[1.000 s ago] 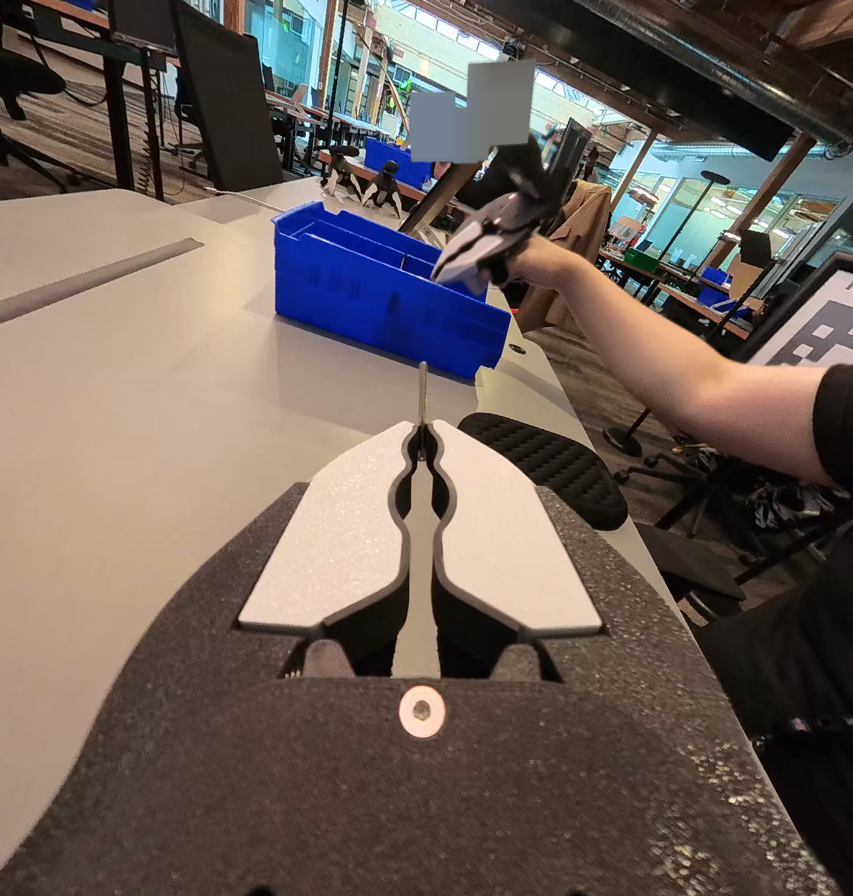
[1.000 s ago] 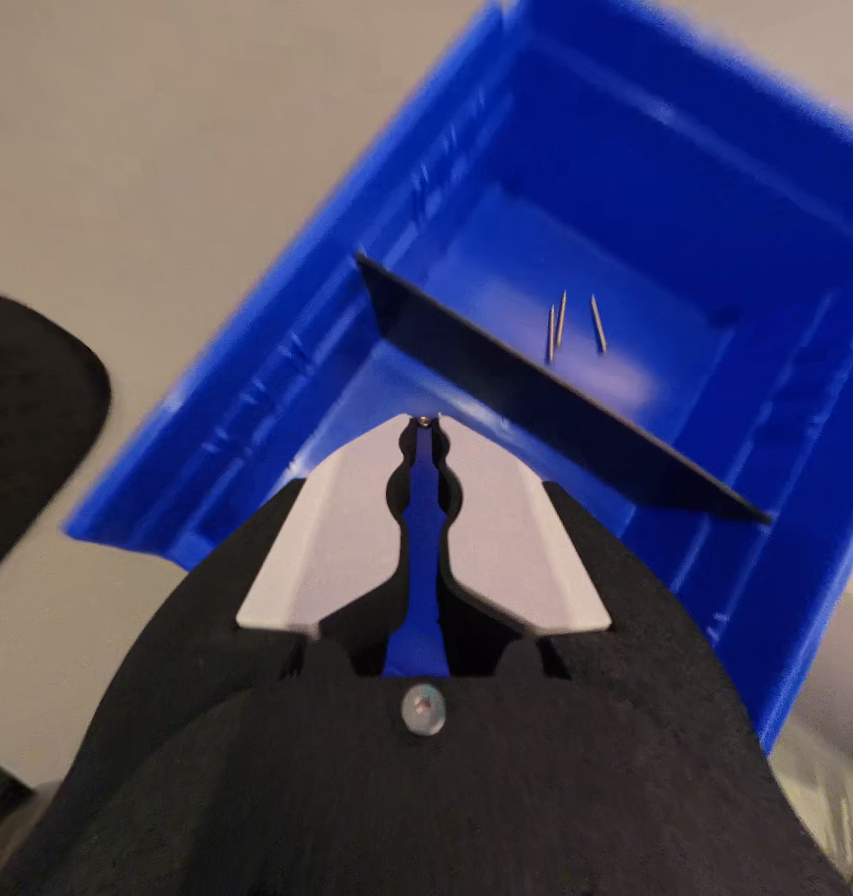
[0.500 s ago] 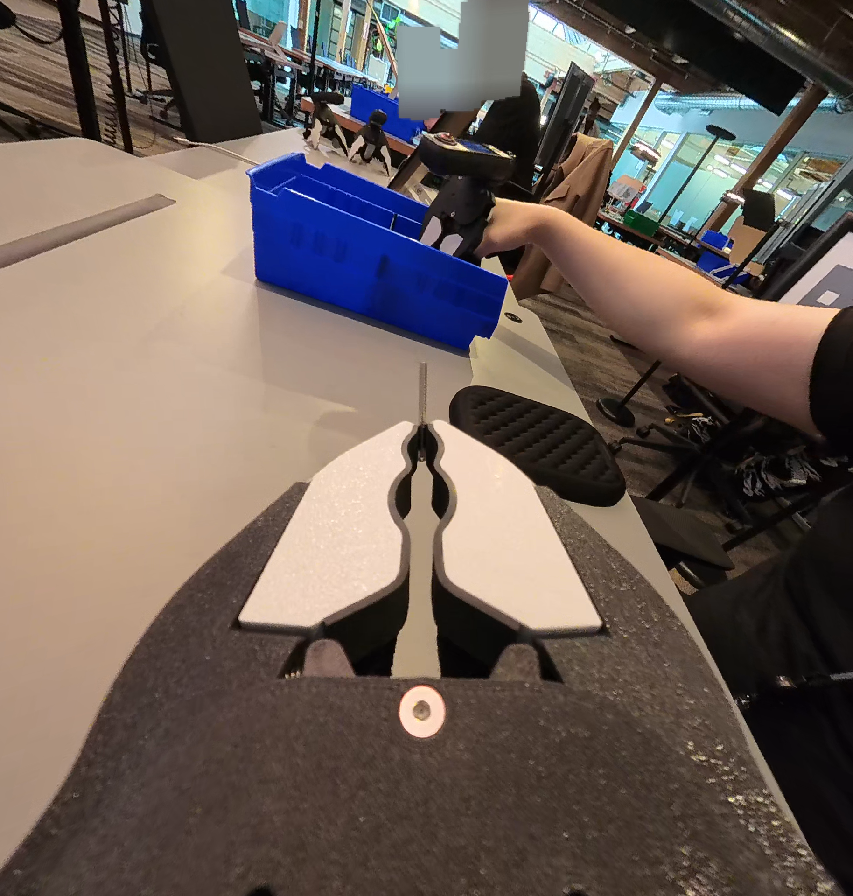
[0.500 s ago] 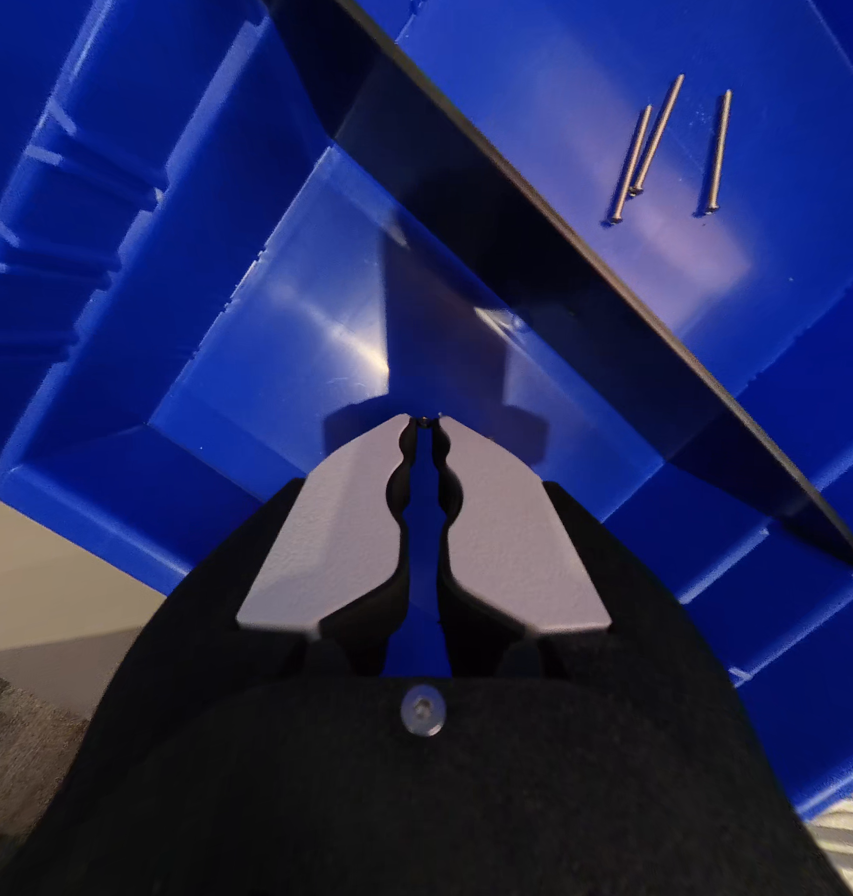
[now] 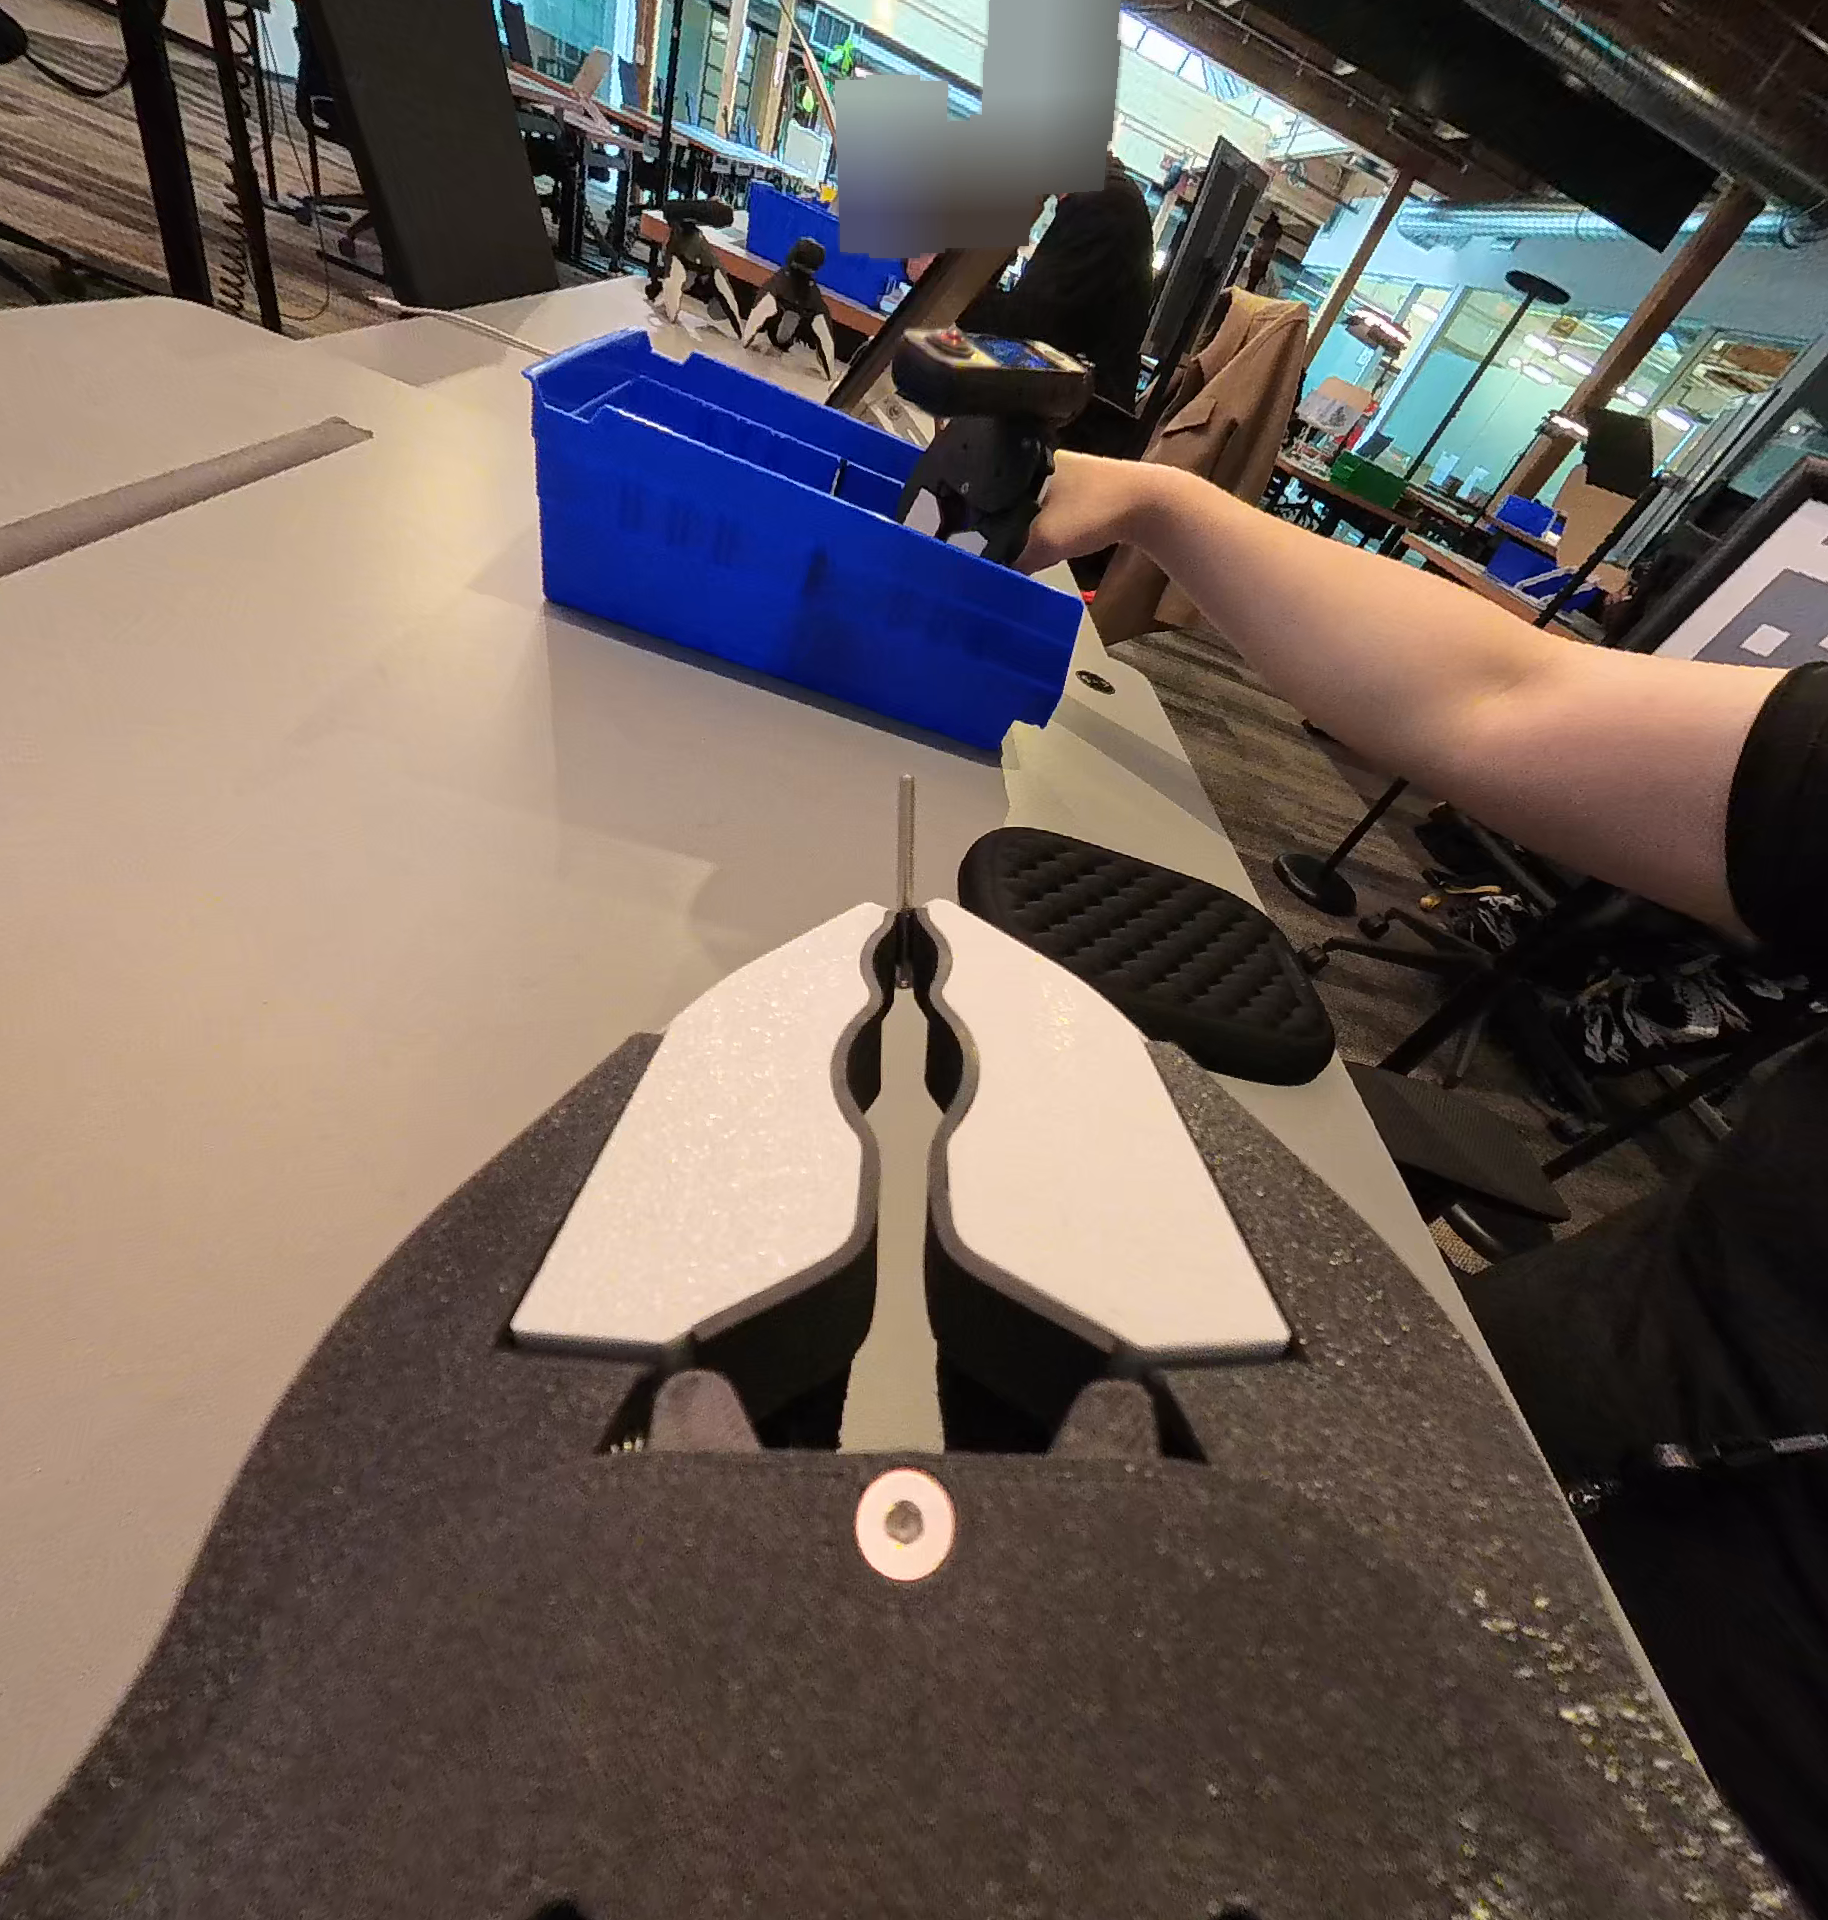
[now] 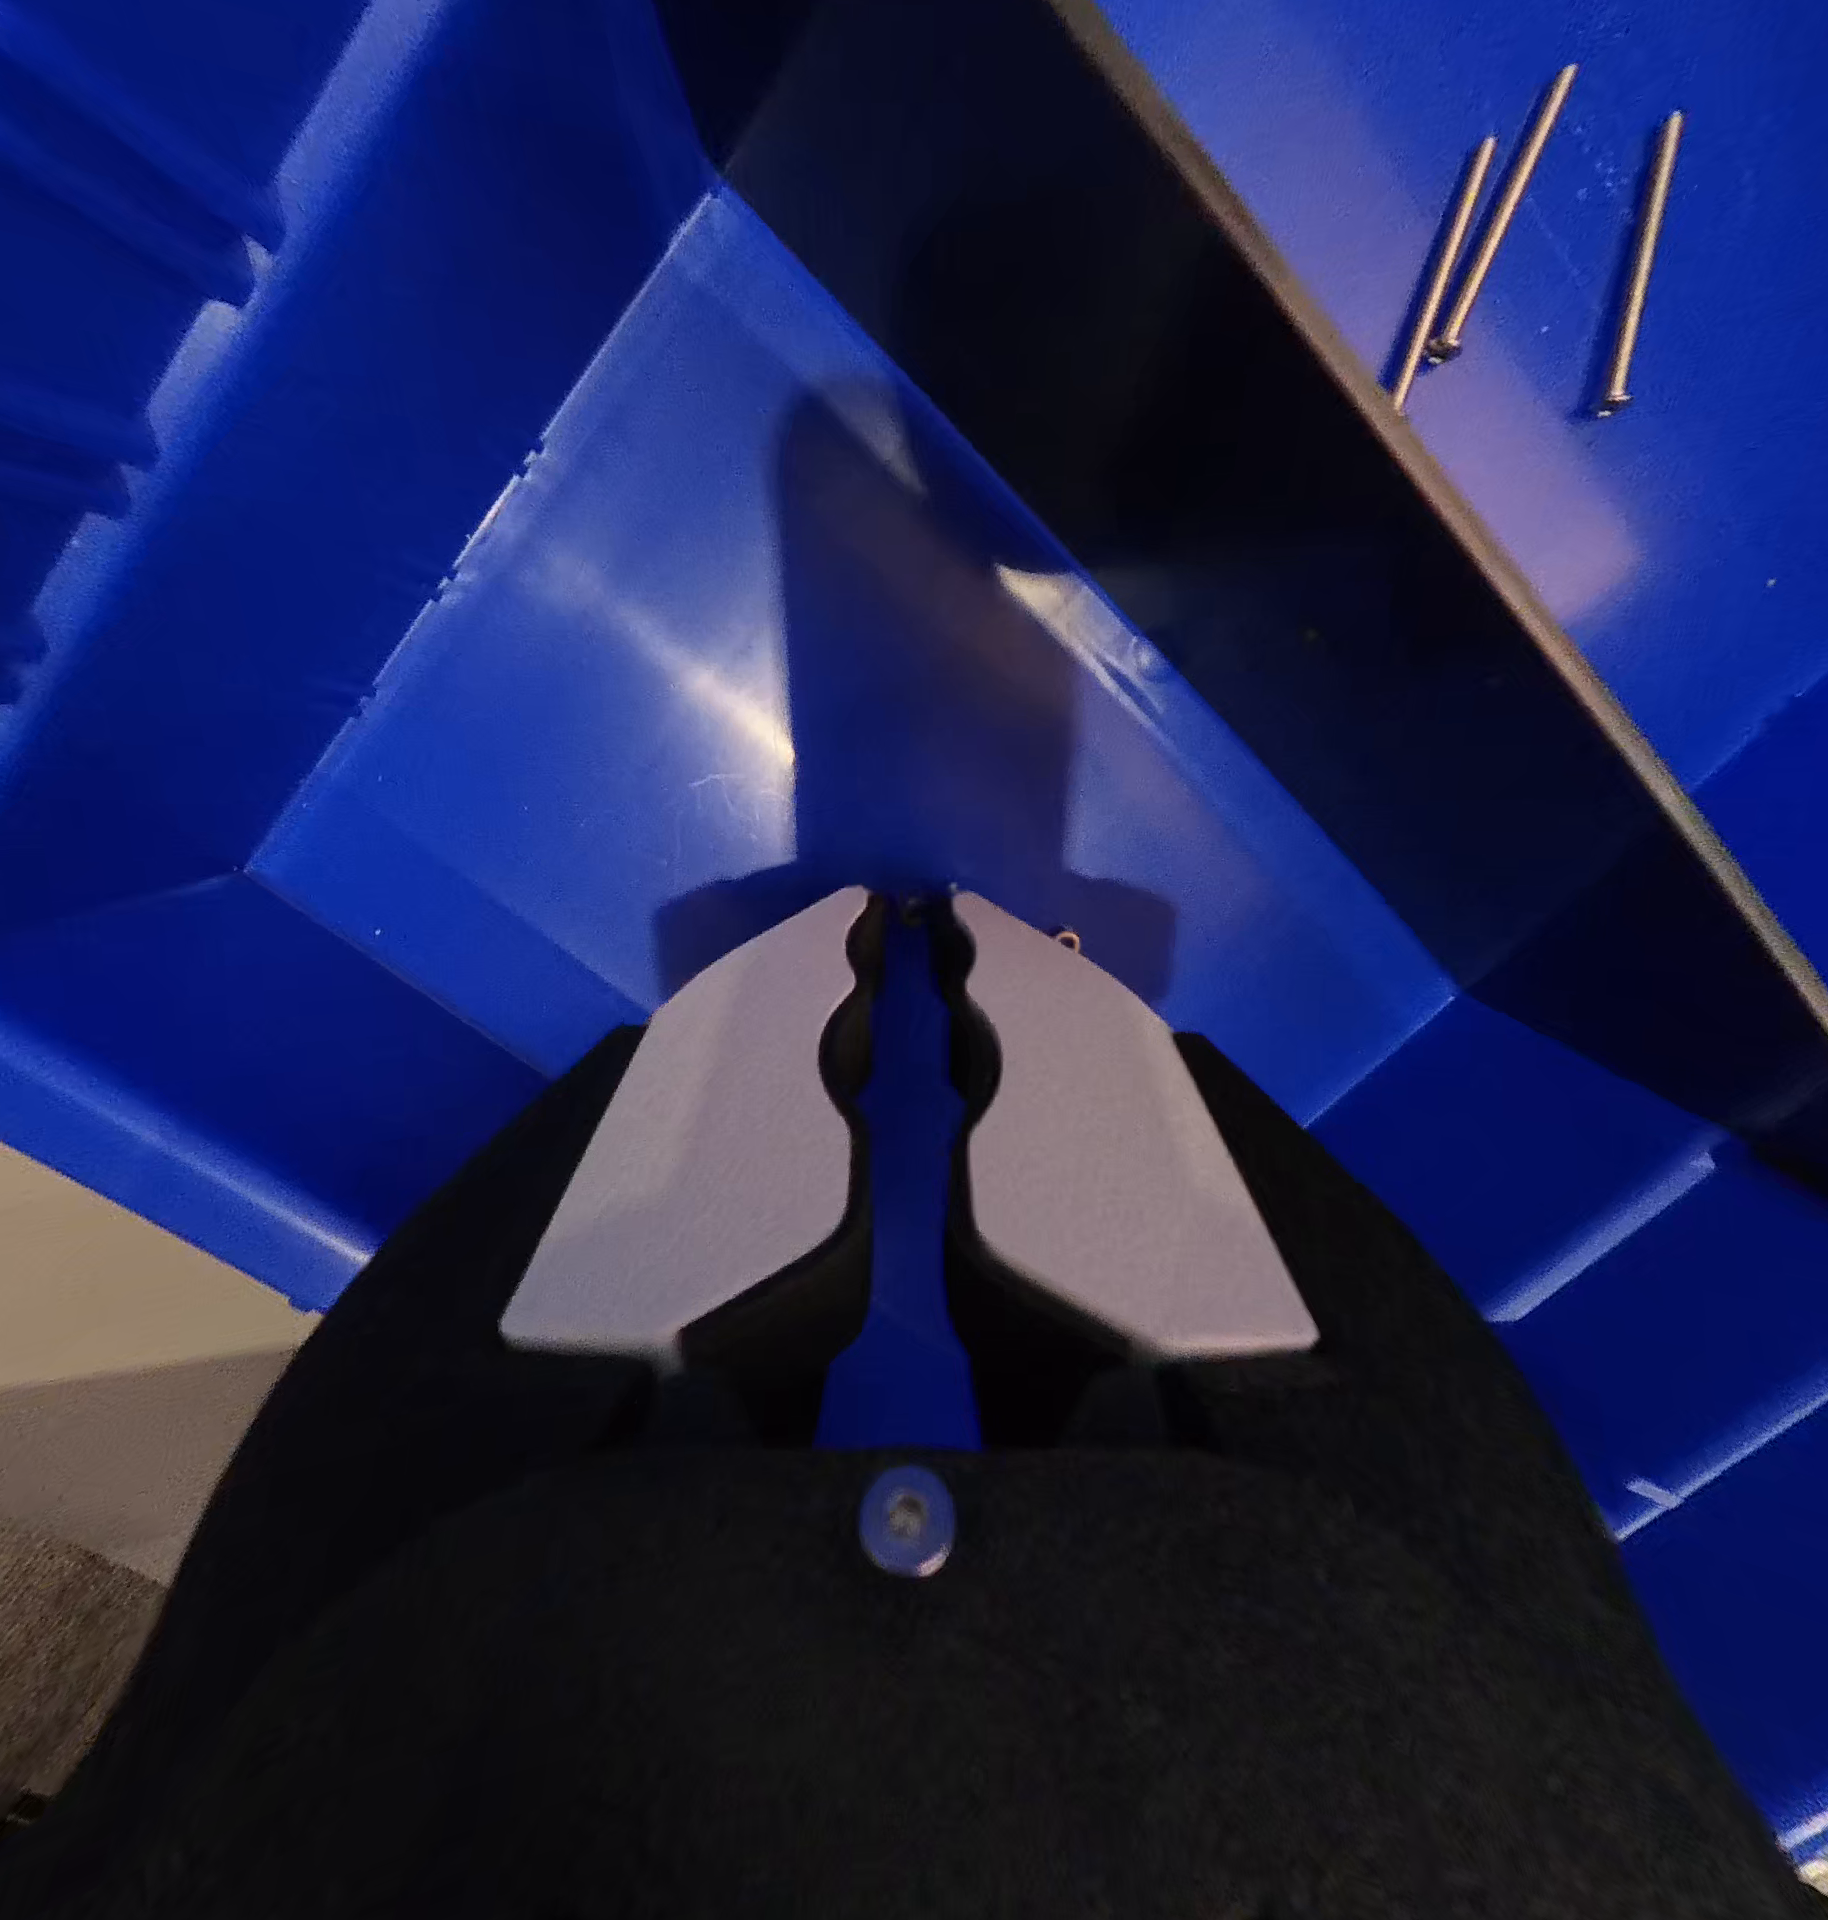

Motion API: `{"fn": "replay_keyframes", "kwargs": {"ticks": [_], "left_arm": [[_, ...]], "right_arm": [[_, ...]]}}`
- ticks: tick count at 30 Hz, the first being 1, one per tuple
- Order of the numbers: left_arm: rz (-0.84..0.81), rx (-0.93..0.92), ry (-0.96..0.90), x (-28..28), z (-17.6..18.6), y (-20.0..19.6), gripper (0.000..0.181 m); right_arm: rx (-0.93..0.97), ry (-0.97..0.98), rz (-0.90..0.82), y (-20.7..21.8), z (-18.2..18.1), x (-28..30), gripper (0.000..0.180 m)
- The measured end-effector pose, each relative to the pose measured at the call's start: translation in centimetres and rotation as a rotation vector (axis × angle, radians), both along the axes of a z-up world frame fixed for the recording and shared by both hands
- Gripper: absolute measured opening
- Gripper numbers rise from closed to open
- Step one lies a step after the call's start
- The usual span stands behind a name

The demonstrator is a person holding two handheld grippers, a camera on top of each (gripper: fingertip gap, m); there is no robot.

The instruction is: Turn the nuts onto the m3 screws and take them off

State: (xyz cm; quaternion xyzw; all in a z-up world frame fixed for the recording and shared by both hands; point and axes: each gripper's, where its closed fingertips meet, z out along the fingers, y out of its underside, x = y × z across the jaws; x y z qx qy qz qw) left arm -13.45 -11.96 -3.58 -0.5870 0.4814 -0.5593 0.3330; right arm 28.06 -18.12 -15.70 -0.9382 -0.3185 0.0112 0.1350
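My left gripper (image 5: 905, 914) is shut on a long thin m3 screw (image 5: 905, 842), which sticks out forward past the tips above the grey table (image 5: 266, 831). My right gripper (image 6: 912, 902) is down inside the near compartment of a blue bin (image 6: 266, 520), just above its floor. Its jaws stand slightly apart, with a small nut (image 6: 915, 907) between the tips. A second nut (image 6: 1068, 940) lies just right of the tips. Three long screws (image 6: 1502, 229) lie in the compartment beyond the black divider (image 6: 1305, 520). In the left wrist view the right gripper (image 5: 957, 525) dips into the bin (image 5: 744, 561).
A black textured pad (image 5: 1149, 956) sits at the table's right edge, close to my left gripper. The person's arm (image 5: 1409, 665) reaches across to the bin. Two spare grippers (image 5: 744, 301) stand behind the bin. A sign board (image 5: 1803, 603) stands at the far right. About 45 cm separates my left fingertips from my right.
My right gripper came down into the bin's near compartment to just above its floor, and its jaws parted a little around the nut. My left gripper kept its hold on the screw.
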Motion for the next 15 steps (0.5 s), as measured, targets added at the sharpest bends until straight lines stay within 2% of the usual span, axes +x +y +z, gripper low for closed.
{"fn": "replay_keyframes", "kwargs": {"ticks": [5,8,11,15], "left_arm": [[0.003,0.001,-0.007,-0.1,0.2,0.0,0.002],[0.007,0.0,-0.015,-0.2,0.4,0.1,0.002],[0.014,0.002,-0.026,-0.2,0.7,0.2,0.002],[0.028,0.022,-0.048,0.0,1.1,0.3,0.002]], "right_arm": [[0.062,0.056,-0.017,0.4,1.2,-0.2,0.017],[0.151,0.07,-0.029,0.7,3.6,0.0,0.018],[0.319,0.074,-0.025,1.4,8.1,-0.4,0.016],[0.652,0.104,0.034,2.6,16.3,-4.1,0.017]]}}
